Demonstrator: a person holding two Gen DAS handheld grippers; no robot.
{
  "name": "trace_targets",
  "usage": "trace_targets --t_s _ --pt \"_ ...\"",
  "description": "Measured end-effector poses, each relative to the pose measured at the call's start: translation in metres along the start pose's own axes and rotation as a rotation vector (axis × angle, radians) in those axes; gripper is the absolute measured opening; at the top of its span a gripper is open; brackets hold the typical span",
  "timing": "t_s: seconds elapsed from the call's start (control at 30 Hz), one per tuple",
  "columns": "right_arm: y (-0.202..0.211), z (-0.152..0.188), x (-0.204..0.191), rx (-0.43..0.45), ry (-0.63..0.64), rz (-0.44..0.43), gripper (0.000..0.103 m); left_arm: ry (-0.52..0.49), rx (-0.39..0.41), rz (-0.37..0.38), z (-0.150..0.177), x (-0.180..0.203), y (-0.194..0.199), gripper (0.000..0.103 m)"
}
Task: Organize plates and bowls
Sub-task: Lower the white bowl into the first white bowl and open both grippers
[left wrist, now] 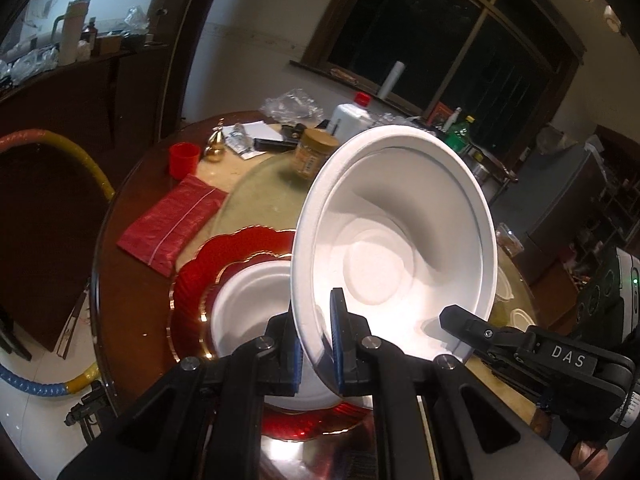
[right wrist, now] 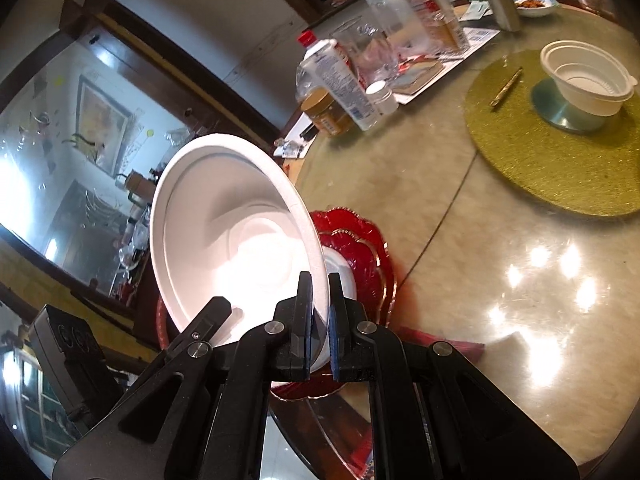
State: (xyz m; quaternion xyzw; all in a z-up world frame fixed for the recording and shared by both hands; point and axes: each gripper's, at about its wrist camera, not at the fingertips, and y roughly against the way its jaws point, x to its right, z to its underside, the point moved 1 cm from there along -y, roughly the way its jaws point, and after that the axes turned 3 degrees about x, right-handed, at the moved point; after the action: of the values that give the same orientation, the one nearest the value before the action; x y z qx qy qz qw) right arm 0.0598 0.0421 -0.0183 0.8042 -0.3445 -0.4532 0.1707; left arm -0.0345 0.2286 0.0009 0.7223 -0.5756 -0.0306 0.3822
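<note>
A large white bowl (left wrist: pixel 392 240) (right wrist: pixel 232 232) hangs tilted above the table, held at opposite sides of its rim. My left gripper (left wrist: pixel 316 344) (right wrist: pixel 220 312) is shut on the rim's near edge in the left wrist view. Across the bowl from it, my right gripper (right wrist: pixel 320 320) (left wrist: pixel 456 332) is likewise shut on the rim. Beneath the bowl lie stacked red scalloped plates (left wrist: pixel 236 252) (right wrist: pixel 360 248) with gold edges. On them sits a smaller white bowl (left wrist: pixel 248 304) (right wrist: pixel 340 268), partly hidden by the large one.
The round table (right wrist: pixel 460 280) carries a red cup (left wrist: pixel 183 159), a red bag (left wrist: pixel 172 220), a jar (left wrist: pixel 314 152) and a white bottle (left wrist: pixel 352 116). A clear plastic bowl (right wrist: pixel 588 76) stands on a gold mat (right wrist: pixel 540 160). A chair back (left wrist: pixel 40 220) stands left.
</note>
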Motion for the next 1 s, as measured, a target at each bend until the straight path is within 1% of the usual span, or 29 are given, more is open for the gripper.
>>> trace_targets --t_s 0.23,0.4,1.0 --pt "-0.024 0.008 0.000 -0.058 0.000 0.007 0.006 0.010 -0.034 -0.048 0.008 -0.016 -0.009 0.010" --pt "-0.036 0.012 0.000 -0.086 0.000 0.022 0.006 0.010 -0.052 -0.071 0.012 -0.021 -0.011 0.011" --pt "-0.051 0.019 -0.007 -0.127 0.025 0.058 0.006 0.001 -0.087 -0.108 0.018 -0.032 -0.016 0.014"
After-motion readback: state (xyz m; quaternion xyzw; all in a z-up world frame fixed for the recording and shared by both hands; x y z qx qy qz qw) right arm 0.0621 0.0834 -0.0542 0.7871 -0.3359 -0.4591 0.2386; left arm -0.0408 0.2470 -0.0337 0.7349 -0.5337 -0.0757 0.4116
